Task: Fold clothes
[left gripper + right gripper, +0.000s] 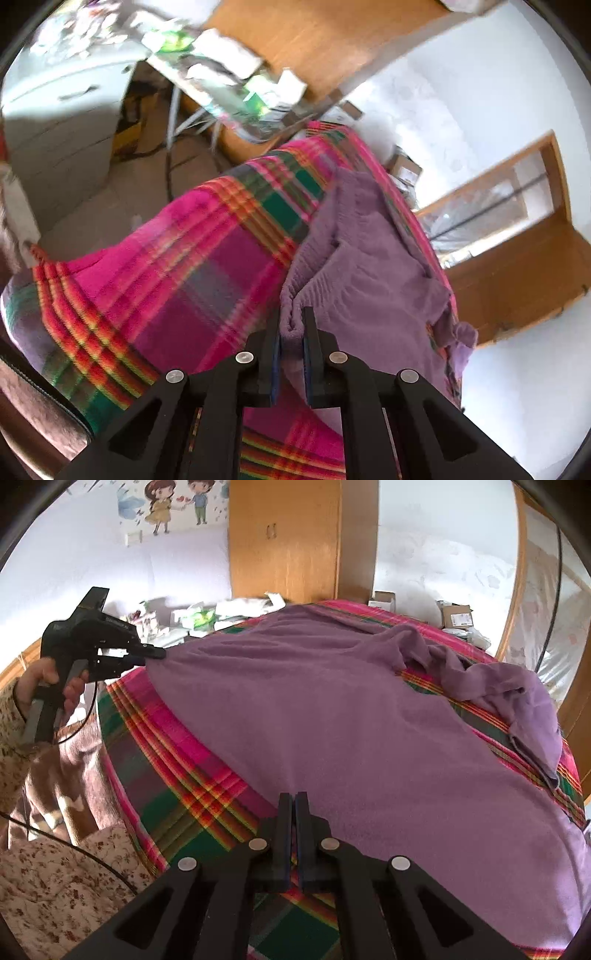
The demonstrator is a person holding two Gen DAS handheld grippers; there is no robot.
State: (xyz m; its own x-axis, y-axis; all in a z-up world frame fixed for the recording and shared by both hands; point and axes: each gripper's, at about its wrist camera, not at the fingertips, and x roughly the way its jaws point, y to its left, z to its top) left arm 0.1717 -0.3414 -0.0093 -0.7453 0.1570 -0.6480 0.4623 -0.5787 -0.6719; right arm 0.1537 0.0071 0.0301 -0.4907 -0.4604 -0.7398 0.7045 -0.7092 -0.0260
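A purple knit garment (332, 701) lies spread over a pink, green and orange plaid blanket (166, 794), its sleeve (517, 694) rumpled at the far right. In the right wrist view, my right gripper (294, 797) is shut, its tips pinching the garment's near hem. My left gripper (159, 653), held in a person's hand (48, 679), grips the far left corner. In the left wrist view, the left gripper (291, 321) is shut on a bunched ribbed edge of the garment (369, 258), which drapes away over the blanket (184, 258).
A wooden wardrobe (284, 539) stands behind the bed beside a cluttered table (199, 616). Cardboard boxes (458, 618) sit at the far right. A floral sleeve (55, 886) fills the lower left. A white cabinet (55, 122) and a wooden door (517, 258) flank the bed.
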